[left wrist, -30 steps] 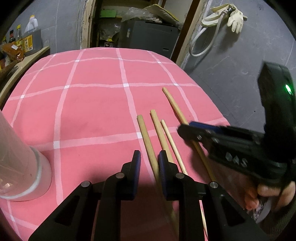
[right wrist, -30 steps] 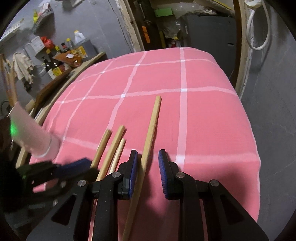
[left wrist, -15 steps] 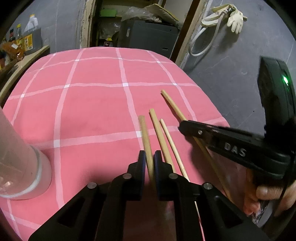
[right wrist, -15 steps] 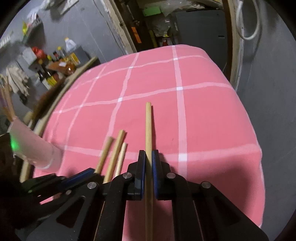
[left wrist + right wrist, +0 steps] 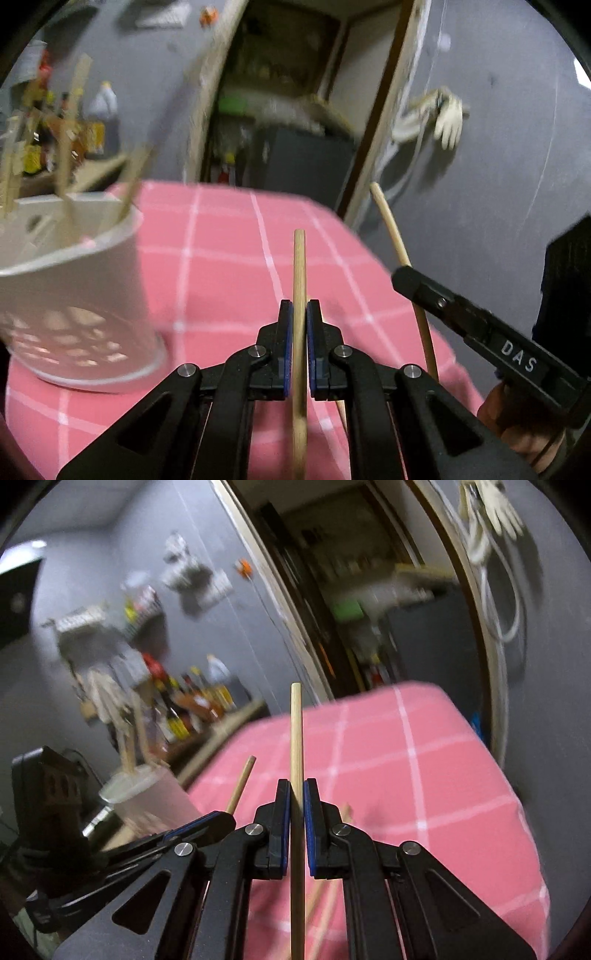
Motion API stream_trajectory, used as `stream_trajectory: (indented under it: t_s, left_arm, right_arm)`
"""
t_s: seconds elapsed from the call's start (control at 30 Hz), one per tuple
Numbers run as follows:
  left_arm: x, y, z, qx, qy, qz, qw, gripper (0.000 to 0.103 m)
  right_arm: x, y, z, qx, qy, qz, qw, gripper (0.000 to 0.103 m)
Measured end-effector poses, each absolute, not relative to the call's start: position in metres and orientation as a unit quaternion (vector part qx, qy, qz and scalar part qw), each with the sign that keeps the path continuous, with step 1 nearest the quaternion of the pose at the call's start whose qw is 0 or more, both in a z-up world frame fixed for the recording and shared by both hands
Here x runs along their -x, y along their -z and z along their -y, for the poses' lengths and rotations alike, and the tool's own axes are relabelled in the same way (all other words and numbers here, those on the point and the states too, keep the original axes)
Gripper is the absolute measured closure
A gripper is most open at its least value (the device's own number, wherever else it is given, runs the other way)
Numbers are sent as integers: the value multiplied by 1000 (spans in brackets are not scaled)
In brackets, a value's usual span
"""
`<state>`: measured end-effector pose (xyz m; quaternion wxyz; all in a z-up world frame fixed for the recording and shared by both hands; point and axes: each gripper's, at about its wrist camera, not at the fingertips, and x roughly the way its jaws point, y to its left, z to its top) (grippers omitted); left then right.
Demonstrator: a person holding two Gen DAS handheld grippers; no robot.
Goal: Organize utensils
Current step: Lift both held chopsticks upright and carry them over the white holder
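My left gripper [image 5: 299, 308] is shut on a wooden chopstick [image 5: 299, 266], held above the pink checked cloth [image 5: 221, 258] and pointing away from me. A white perforated holder [image 5: 77, 295] with several chopsticks stands just to its left. My right gripper [image 5: 296, 790] is shut on a second chopstick [image 5: 296, 734], also lifted. In the left wrist view the right gripper [image 5: 406, 280] sits to the right with its chopstick [image 5: 393, 232]. In the right wrist view the left gripper [image 5: 210, 821] is low left with its chopstick [image 5: 242, 781], near the holder [image 5: 147, 794]. Two more chopsticks [image 5: 325, 897] lie on the cloth below.
A wooden shelf with bottles [image 5: 192, 705] runs along the table's left side. Behind the table's far edge is a doorway with a dark cabinet [image 5: 306, 158]. A glove and a hose [image 5: 443, 118] hang on the grey wall to the right. The cloth [image 5: 424, 775] drops off at the right edge.
Both grippers closed on a chopstick each and lifted them off the cloth, tilting upward. The holder's rim has come into the left wrist view.
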<state>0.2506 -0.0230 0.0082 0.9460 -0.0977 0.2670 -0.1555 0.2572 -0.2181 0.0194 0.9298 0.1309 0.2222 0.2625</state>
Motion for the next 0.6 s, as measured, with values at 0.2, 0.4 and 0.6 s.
stream_trajectory:
  t_s: [0.2, 0.4, 0.6]
  left_arm:
    - [-222, -34, 1, 127, 136, -174, 967, 98]
    - [-208, -57, -18, 138, 124, -108, 977, 98]
    - [-197, -86, -56, 146, 111, -63, 981, 98]
  right_arm:
    - [-235, -42, 204, -127, -280, -137, 942, 98]
    - [-224, -62, 188, -133, -292, -73, 944, 98]
    - [-226, -83, 167, -136, -302, -31, 943, 98]
